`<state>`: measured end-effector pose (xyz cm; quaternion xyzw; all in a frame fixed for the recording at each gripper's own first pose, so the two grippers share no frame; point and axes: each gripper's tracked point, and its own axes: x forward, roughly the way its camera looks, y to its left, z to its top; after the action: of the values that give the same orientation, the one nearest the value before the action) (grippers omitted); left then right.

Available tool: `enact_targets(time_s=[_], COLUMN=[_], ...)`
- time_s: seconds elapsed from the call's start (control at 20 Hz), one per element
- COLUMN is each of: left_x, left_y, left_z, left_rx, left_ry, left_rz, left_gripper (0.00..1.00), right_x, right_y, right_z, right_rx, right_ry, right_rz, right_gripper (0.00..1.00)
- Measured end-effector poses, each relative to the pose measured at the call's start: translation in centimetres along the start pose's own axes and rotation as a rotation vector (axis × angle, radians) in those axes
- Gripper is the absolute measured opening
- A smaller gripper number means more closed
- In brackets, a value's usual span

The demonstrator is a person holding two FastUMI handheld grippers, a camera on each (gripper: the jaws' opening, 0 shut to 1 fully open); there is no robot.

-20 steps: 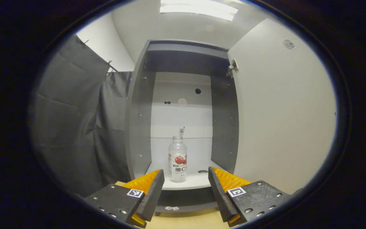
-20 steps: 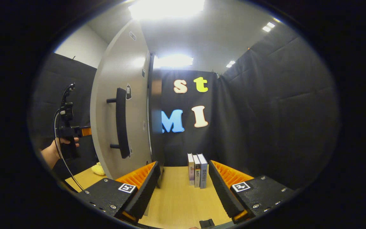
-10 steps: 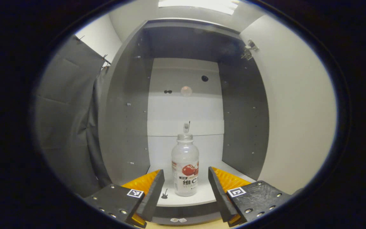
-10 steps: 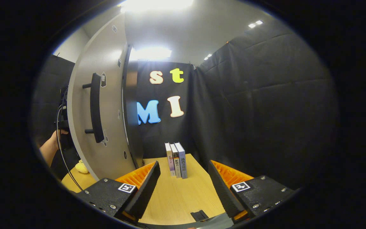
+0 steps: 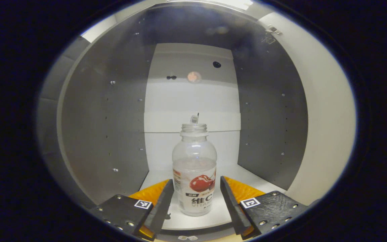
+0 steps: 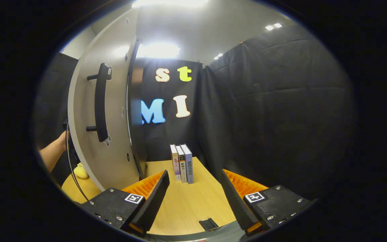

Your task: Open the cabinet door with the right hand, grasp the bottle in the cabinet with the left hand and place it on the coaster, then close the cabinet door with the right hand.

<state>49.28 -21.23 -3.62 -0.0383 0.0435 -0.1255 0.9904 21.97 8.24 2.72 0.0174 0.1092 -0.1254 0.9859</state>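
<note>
A clear plastic bottle (image 5: 194,169) with a red fruit label stands upright on the white floor of the open cabinet (image 5: 106,117). My left gripper (image 5: 195,198) is open, its fingers either side of the bottle's lower half with a small gap on each side. In the right gripper view the cabinet door (image 6: 113,111) stands swung open at the left, its dark bar handle (image 6: 100,101) facing me. My right gripper (image 6: 193,198) is open over the wooden table (image 6: 190,205), holding nothing.
Three books (image 6: 181,163) stand upright on the table behind the right gripper. A small dark flat piece (image 6: 208,224) lies near the table's front edge. A person's forearm (image 6: 50,153) and a yellow object (image 6: 80,171) show left of the door.
My left gripper has gone forward into the cabinet, and the bottle now stands between its fingers. My right gripper has drifted back and right, away from the door.
</note>
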Motion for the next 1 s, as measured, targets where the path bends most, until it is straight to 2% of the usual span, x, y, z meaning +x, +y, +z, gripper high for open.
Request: enact_targets(time_s=[0.1, 0.15, 0.25, 0.3, 0.35, 0.4, 0.8, 1.0], left_x=[0.3, 0.4, -0.4, -0.9, -1.7, -2.5, -11.6, -17.1], left_y=[-0.1, -0.1, -0.1, -0.1, -0.1, 0.0, 0.5, 0.4], left_z=[0.9, 0.9, 1.0, 1.3, 1.8, 2.4, 5.8, 6.1], left_rx=[-0.001, 0.003, 0.011, 0.011, 0.01, 0.01, 0.022, 0.019], left_ry=[-0.032, -0.037, -0.02, -0.024, -0.037, -0.051, -0.146, -0.175], left_rz=[0.002, -0.004, -0.016, -0.015, -0.014, -0.012, 0.0, 0.021], left_gripper=[0.8, 0.85, 0.7, 0.77, 0.65, 0.71, 0.71, 0.7], right_x=[0.0, -0.1, -0.2, -0.1, -0.2, -0.1, -0.5, -0.6], right_y=[0.0, 0.0, 0.1, 0.2, 0.3, 0.4, 1.4, 1.9], right_z=[-0.1, -0.1, 0.0, 0.1, 0.3, 0.4, 0.8, 0.8], right_rx=[-0.002, -0.001, 0.005, 0.009, 0.01, 0.005, -0.019, -0.011], right_ry=[0.003, 0.004, -0.001, -0.006, -0.013, -0.022, -0.057, -0.061], right_rz=[0.008, 0.011, 0.019, 0.024, 0.028, 0.035, 0.149, 0.2], right_gripper=[0.94, 0.94, 0.94, 0.94, 0.94, 0.94, 0.94, 0.94])
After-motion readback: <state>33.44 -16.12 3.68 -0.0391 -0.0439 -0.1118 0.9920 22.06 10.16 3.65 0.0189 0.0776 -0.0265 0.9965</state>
